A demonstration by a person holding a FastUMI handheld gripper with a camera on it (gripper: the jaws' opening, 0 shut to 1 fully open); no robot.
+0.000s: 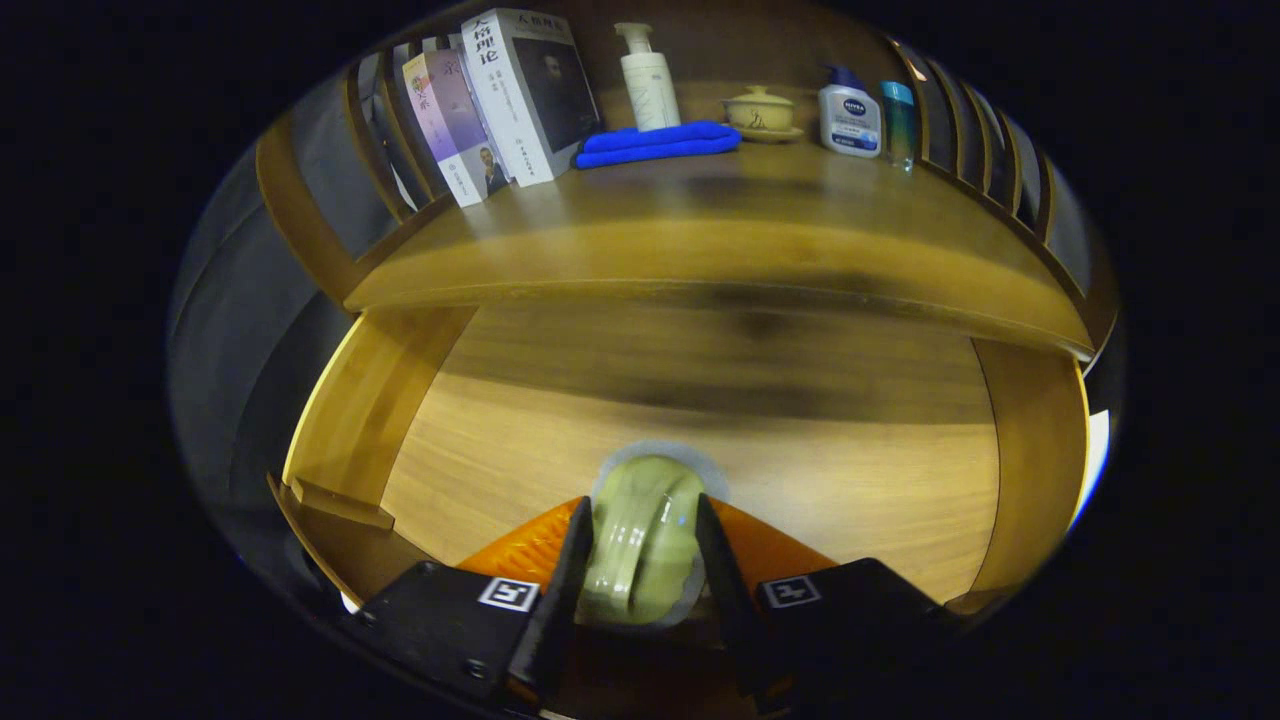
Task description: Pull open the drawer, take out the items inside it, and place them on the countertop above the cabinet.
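A: Hidden or cut off?
B: Near end of the green knob (645, 540) lost behind the finger bodies; base ringed by a pale plate against the drawer front (720, 430). Drawer interior and contents hidden, front appearing closed under the overhanging edge. Wood grain smeared and dark across the middle, hard to read.

A: Pose of the gripper (645, 560)?
B: Level, pointed straight at the drawer front, low beneath the bench (700, 230) edge. Fingers (572, 560) flanking the knob on either side.

A: Jaws?
B: Narrow, closed in on the knob, both inner faces touching its sides. Gripped, by all appearance.

A: Task items?
B: Not visible; presumably behind the drawer front, cannot tell. Handle between the fingers, centred on the front.

A: On the bench above?
B: Leaning books (500, 100) at one end, folded blue cloth (655, 143) just beside them, white pump bottle (648, 80) behind the cloth. Lidded tea bowl (760, 112) on its saucer further along, then a white-and-blue bottle (850, 115) and a slim teal bottle (898, 122) close together. Slatted wooden rails (985, 140) curving round both ends.
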